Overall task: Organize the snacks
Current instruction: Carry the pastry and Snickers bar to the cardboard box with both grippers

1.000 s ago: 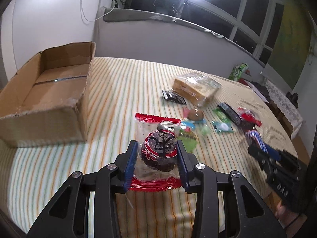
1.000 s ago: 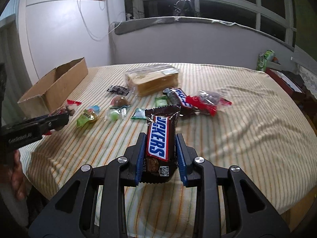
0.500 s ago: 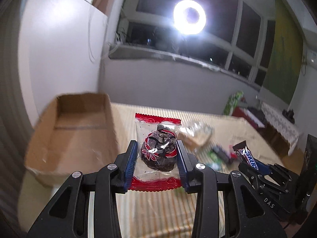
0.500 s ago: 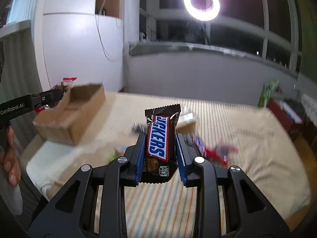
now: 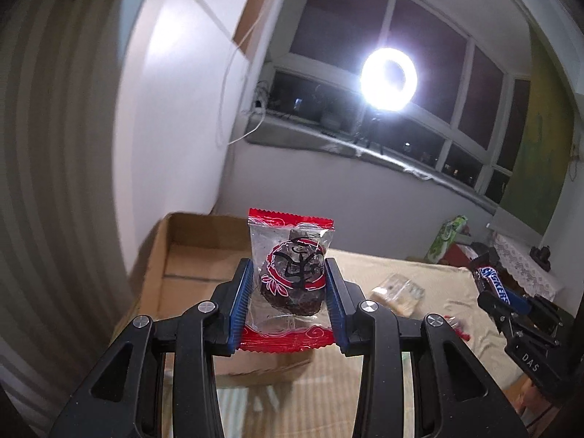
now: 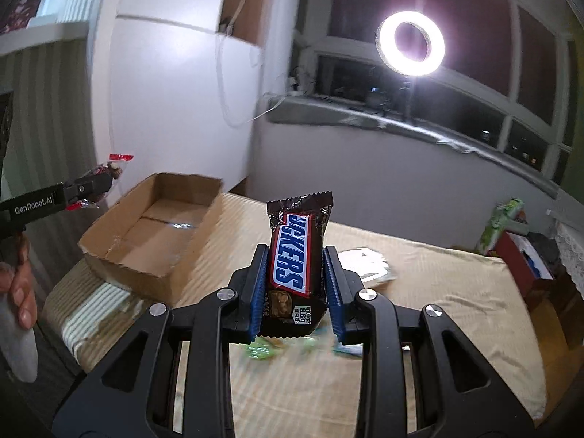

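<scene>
My left gripper [image 5: 290,284] is shut on a clear, red-edged packet with a dark cake [image 5: 292,281] and holds it in the air, in front of the open cardboard box [image 5: 189,252]. My right gripper [image 6: 295,277] is shut on a Snickers bar [image 6: 295,255], held above the striped table [image 6: 438,292], right of the box [image 6: 153,233]. The left gripper with its packet [image 6: 98,179] shows at the left of the right wrist view. The right gripper with the bar [image 5: 492,288] shows at the right of the left wrist view.
A clear bag of biscuits [image 5: 398,290] and small green-wrapped sweets [image 6: 266,350] lie on the table. A green packet [image 6: 503,219] and a red box [image 6: 522,259] stand at the far right. A ring light [image 6: 410,43] shines before the windows. A white wall is behind the box.
Both grippers have risen from the table with their snacks and swung left toward the cardboard box. The box now lies closer in both views.
</scene>
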